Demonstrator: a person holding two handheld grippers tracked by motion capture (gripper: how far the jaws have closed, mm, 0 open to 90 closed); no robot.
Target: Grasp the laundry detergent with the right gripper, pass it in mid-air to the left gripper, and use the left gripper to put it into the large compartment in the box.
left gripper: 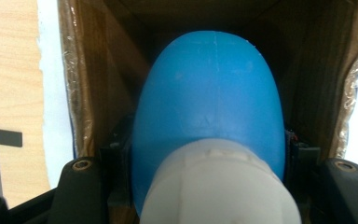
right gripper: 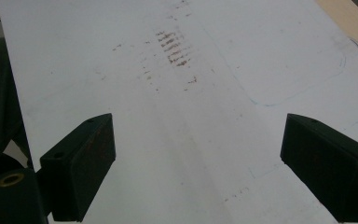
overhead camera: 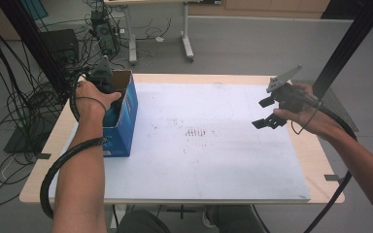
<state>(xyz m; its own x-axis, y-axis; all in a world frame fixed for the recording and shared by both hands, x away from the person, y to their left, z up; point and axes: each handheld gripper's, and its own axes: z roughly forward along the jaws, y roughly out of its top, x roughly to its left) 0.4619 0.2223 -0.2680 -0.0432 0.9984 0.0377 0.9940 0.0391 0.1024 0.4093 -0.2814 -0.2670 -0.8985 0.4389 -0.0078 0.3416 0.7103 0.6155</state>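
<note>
Pinched between your left gripper's (left gripper: 205, 186) black fingers (left gripper: 81, 186) was a blue rounded plastic bottle with a white cap (left gripper: 209, 116), the pads pressing its sides just above the cap. You held it inside the open-topped blue cardboard box with brown inner walls (overhead camera: 126, 116), which stood at the left edge of the white table mat (overhead camera: 213, 160). The bottle's long axis ran straight out along the fingers, cap nearest your hand, rounded end pointing into the dark bottom of the box. Whether that end already touched the bottom could not be told. Your left hand (overhead camera: 90, 99) was the one at the box; your right gripper (overhead camera: 268, 112) hung well apart over the right side of the mat, its fingers (right gripper: 79, 163) spread wide with nothing between them. Letting go probably depended on the bottle sitting clear of the walls.
</note>
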